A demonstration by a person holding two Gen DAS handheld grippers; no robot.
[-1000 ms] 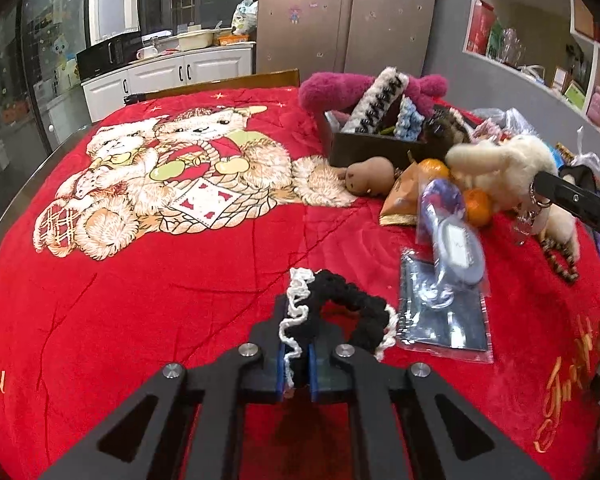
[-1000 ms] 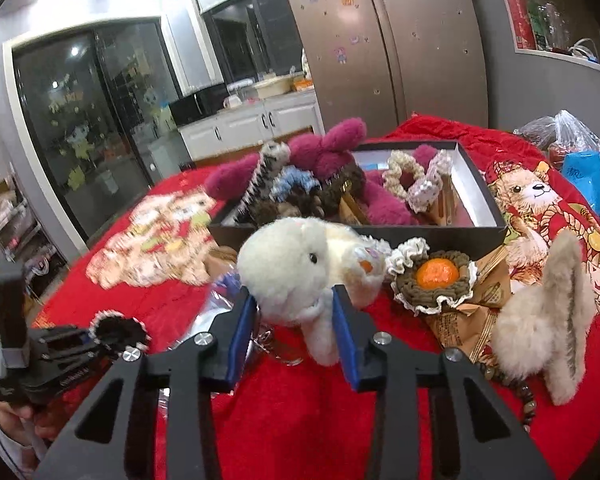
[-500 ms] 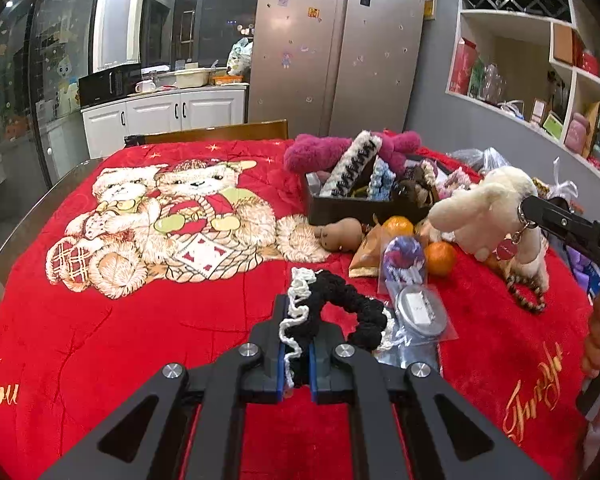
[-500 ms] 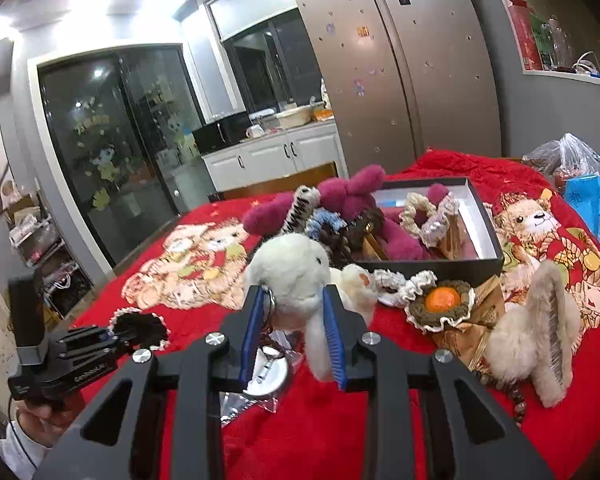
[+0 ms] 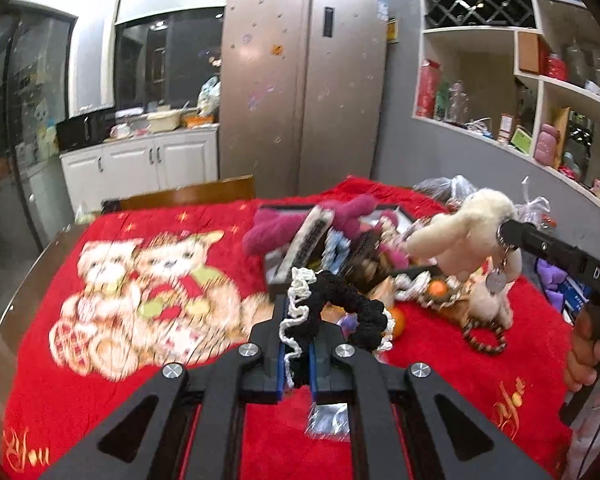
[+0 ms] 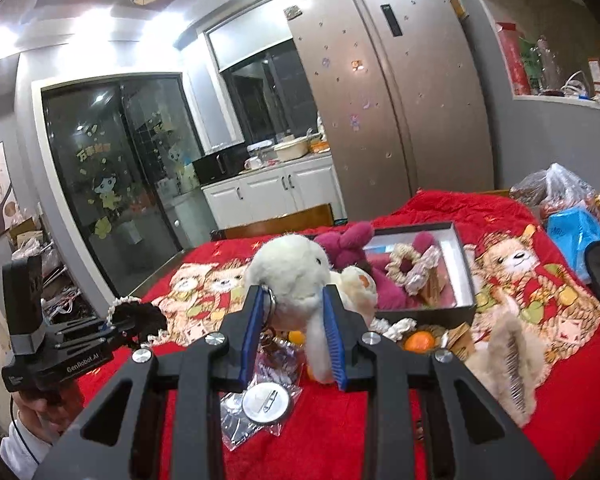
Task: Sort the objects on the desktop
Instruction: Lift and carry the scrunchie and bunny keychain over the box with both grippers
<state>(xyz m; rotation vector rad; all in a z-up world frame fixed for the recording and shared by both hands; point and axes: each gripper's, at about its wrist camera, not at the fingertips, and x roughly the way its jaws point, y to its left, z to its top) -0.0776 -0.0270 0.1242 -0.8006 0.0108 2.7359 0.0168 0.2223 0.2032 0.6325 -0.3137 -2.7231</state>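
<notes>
Scrunchie (image 5: 332, 308) upright in left claw (image 5: 296, 344), plush (image 6: 296, 280) (head up) in rt claw (image 6: 294, 332)

A home kitchen-dining room here: tall steel fridge (image 6: 396, 92) with stickers, white cabinets (image 5: 140, 164), wall shelves (image 5: 540, 80) crammed with bottles and jars, wine rack (image 5: 480, 2) up top.

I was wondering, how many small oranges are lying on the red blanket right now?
2 small oranges: one just in front of the dark box, one partly hidden behind the white plush toy. Others may be hidden.
</notes>
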